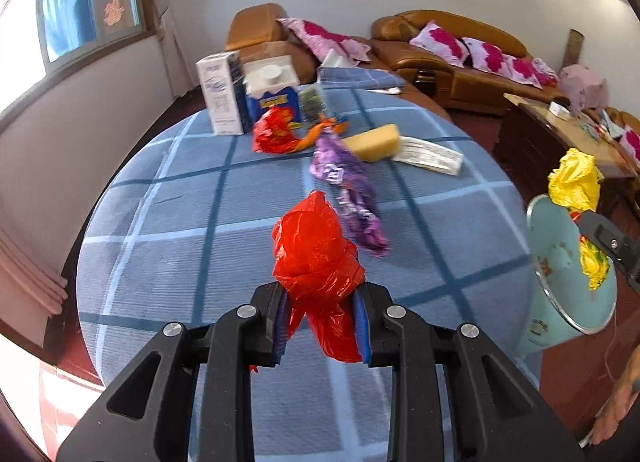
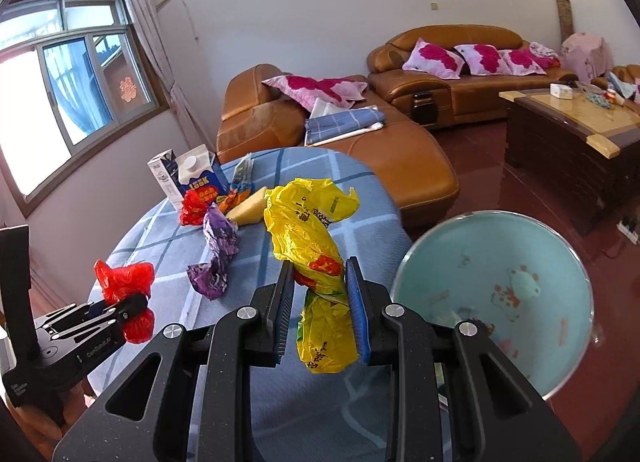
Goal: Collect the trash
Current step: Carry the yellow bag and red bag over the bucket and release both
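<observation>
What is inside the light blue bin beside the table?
The light blue plastic bin looks nearly empty: printed cartoon figures on its inner wall and a little unclear debris near the bottom. The right gripper, shut on a crumpled yellow plastic bag, covers the bin's lowest part.

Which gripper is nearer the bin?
Right. The right gripper, shut on the yellow bag, is just beside the bin; the left gripper, holding the red bag, is farther off over the table.
</observation>
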